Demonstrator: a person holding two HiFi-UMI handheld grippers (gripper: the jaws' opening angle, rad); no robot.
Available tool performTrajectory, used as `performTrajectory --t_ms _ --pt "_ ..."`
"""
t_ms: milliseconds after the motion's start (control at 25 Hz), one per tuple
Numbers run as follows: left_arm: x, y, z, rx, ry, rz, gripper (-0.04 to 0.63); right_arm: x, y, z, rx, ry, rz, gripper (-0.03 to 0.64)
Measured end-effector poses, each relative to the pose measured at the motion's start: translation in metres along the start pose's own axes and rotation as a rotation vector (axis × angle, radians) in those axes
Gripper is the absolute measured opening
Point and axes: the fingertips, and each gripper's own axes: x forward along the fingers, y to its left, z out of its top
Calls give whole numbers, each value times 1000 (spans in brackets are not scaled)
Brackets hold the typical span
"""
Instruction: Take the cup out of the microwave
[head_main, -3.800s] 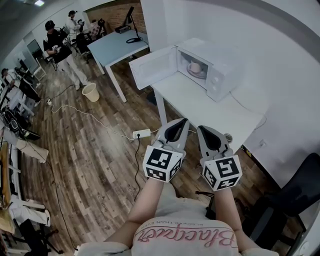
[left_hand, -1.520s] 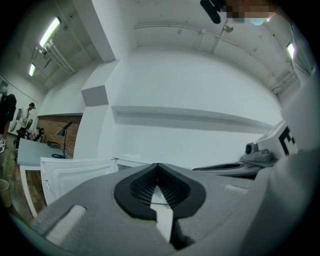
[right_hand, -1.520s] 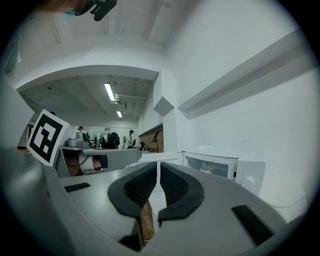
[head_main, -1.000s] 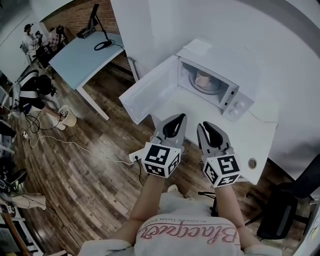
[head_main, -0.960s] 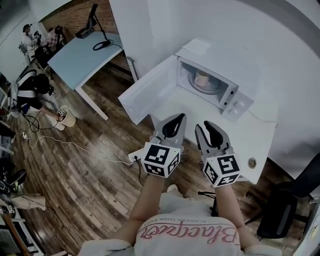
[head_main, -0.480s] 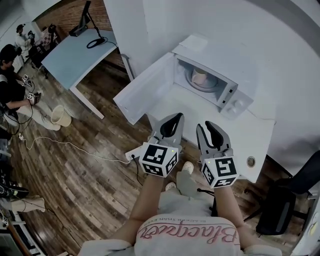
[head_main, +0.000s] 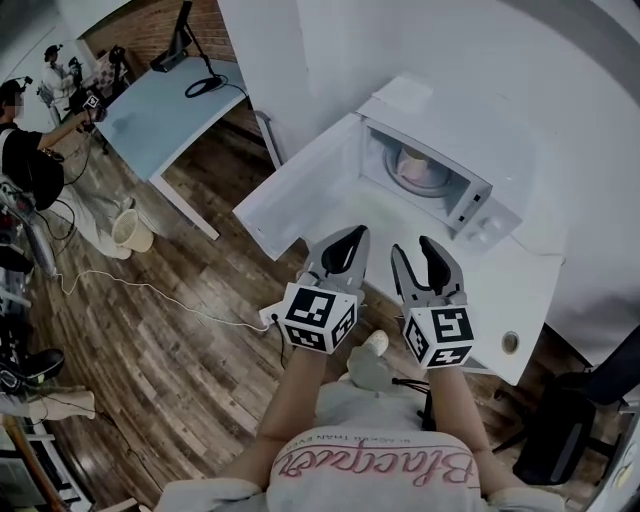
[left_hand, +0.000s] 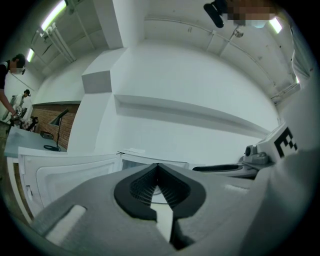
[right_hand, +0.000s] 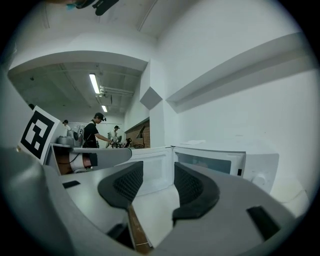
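The microwave (head_main: 478, 196) stands open; the cup (head_main: 412, 166) sits inside, untouched. Both tongs hang well short of it. The left tongs (head_main: 357, 233) are pressed together, empty. The right tongs (head_main: 413, 247) have just been opening and are spread, nothing between. Reaching, gripping and lifting out remain.

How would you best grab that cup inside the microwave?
Probably grip the cup across its round side wall, coming in level through the microwave's open front: it stands upright in the cavity, walled above and at the sides, and no handle shows.
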Motion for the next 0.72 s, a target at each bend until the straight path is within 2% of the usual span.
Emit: performTrajectory --t_ms 720 --pt "104 28 -2 8 29 -51 3 77 -82 1 45 17 -73 187"
